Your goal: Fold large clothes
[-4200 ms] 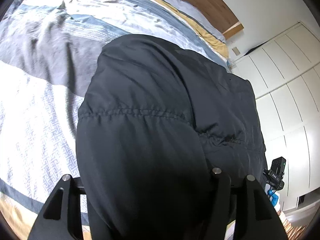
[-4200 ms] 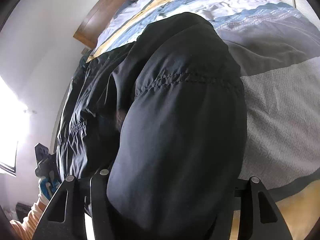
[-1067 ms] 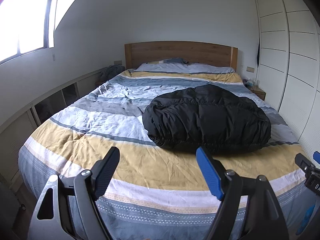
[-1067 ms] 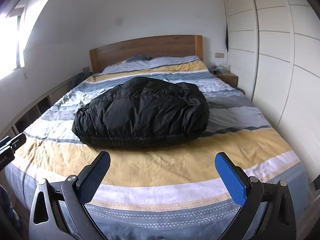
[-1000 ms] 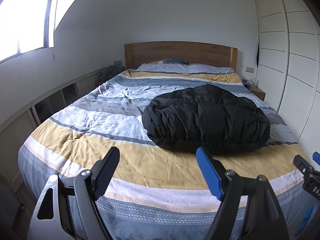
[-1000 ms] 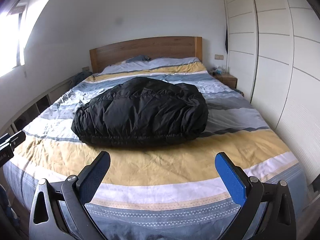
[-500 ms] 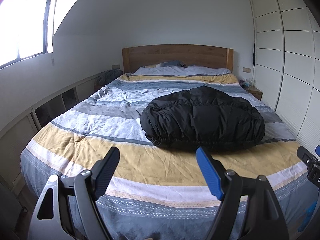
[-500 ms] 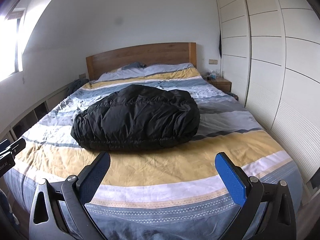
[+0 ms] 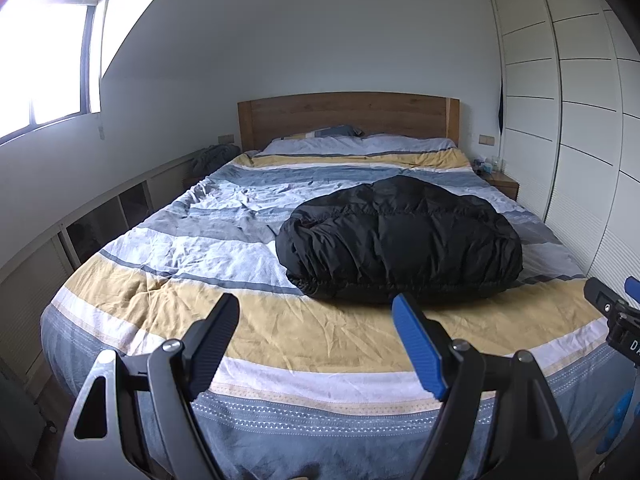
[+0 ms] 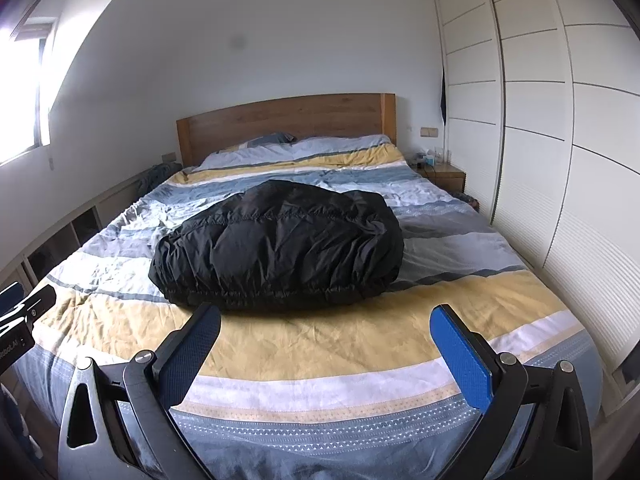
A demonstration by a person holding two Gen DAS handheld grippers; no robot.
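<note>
1. A folded black puffer jacket lies mid-bed on the striped duvet.
2. Oak headboard; white wardrobe along one side.
3. Left gripper and right gripper both gape, holding nothing.

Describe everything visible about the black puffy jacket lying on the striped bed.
The black puffy jacket is folded into a rounded, domed bundle of smooth, slightly shiny quilted fabric. A stitched seam crosses its top, and a gathered, elasticated hem runs along its near lower edge. It rests on the striped duvet, towards the wardrobe side, across the grey, white and yellow bands. Nothing else touches it: the left gripper and right gripper are open, near the bed's foot, well short of it.
</note>
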